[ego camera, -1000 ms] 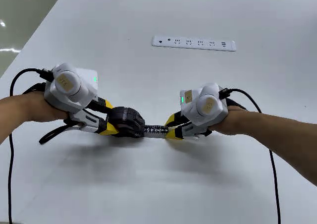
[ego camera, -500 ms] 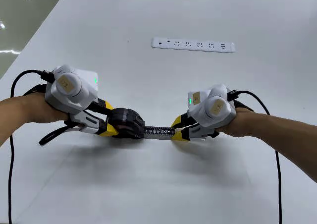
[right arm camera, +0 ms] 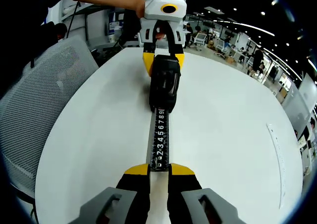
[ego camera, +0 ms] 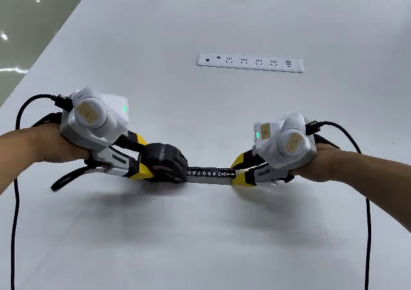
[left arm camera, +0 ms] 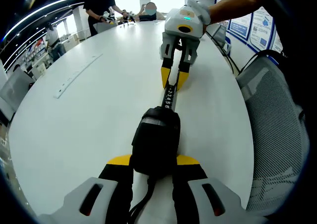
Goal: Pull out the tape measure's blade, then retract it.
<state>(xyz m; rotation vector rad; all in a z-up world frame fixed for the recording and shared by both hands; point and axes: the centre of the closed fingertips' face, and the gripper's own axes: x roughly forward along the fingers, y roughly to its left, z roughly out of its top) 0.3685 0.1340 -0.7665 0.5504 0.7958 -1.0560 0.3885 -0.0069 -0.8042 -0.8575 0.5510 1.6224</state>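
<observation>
"Where did the thing sit?"
"On the broad white table point(ego camera: 205, 238). The yellow-tipped left gripper point(ego camera: 142, 156) was clamped around the black tape measure case point(ego camera: 164, 162)."
"And the right gripper point(ego camera: 239, 169)?"
"Pinched on the end of the numbered steel blade point(ego camera: 209, 172), which was partly drawn out."

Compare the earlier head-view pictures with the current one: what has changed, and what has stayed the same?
The right gripper moved to the person's right, away from the left gripper, drawing more dark numbered blade out of the black tape measure case. Nothing was taken hold of or let go. The left gripper stays shut on the case; the white power strip is unmoved.
</observation>
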